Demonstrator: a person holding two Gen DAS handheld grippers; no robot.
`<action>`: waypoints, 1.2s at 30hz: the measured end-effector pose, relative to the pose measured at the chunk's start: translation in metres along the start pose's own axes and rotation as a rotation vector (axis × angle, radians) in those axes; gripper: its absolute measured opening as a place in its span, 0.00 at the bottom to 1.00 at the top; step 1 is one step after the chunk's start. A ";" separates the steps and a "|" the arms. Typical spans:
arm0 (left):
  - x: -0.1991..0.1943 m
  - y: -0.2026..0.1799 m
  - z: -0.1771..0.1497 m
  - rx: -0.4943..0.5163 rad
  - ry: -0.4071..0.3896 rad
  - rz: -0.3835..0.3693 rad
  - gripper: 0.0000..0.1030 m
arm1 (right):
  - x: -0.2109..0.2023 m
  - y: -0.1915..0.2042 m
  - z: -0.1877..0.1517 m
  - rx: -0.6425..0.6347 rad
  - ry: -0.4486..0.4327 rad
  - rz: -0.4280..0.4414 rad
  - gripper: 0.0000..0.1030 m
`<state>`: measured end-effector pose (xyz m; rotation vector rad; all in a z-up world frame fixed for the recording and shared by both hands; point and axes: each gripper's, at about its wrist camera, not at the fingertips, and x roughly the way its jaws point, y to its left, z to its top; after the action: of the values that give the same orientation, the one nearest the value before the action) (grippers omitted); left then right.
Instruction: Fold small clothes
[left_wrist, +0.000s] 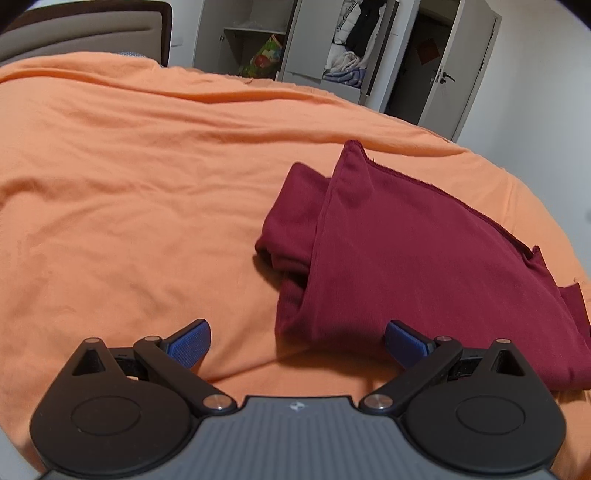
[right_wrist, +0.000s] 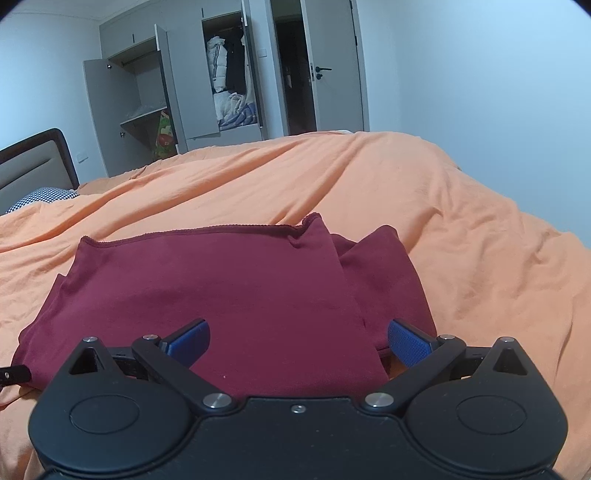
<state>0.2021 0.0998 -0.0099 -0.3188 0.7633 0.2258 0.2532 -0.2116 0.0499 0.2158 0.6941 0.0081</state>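
My right view alone shows a pillow (right_wrist: 40, 195); both show the wardrobe (left_wrist: 343, 48) holding clothes. Both my grippers (left_wrist: 297, 345) (right_wrist: 298, 343) are spread over the garment (left_wrist: 424, 266) on the bed (left_wrist: 147, 184).

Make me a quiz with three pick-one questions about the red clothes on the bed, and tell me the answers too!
1. Where does the maroon garment lie?
A. on the orange bedspread
B. inside the wardrobe
C. on the floor

2. How many garments lie on the bedspread?
A. three
B. one
C. none

3. How do the left gripper and right gripper stand?
A. both shut on cloth
B. one open, one shut
C. both open

Answers:
1 A, orange cover surrounds it on every side.
2 B, only the maroon piece shows.
3 C, the blue pads sit wide apart, holding nothing.
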 end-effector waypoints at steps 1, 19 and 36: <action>-0.001 0.000 -0.001 0.004 0.004 -0.001 1.00 | 0.000 0.000 0.000 -0.002 0.000 0.002 0.99; 0.004 -0.018 -0.009 -0.027 0.061 -0.125 1.00 | 0.006 0.008 -0.001 -0.021 0.017 0.006 0.99; 0.022 -0.011 0.001 -0.057 0.054 -0.142 1.00 | 0.025 0.033 0.012 -0.055 0.008 0.037 0.99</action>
<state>0.2216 0.0920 -0.0231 -0.4326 0.7854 0.1055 0.2823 -0.1800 0.0501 0.1760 0.6967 0.0630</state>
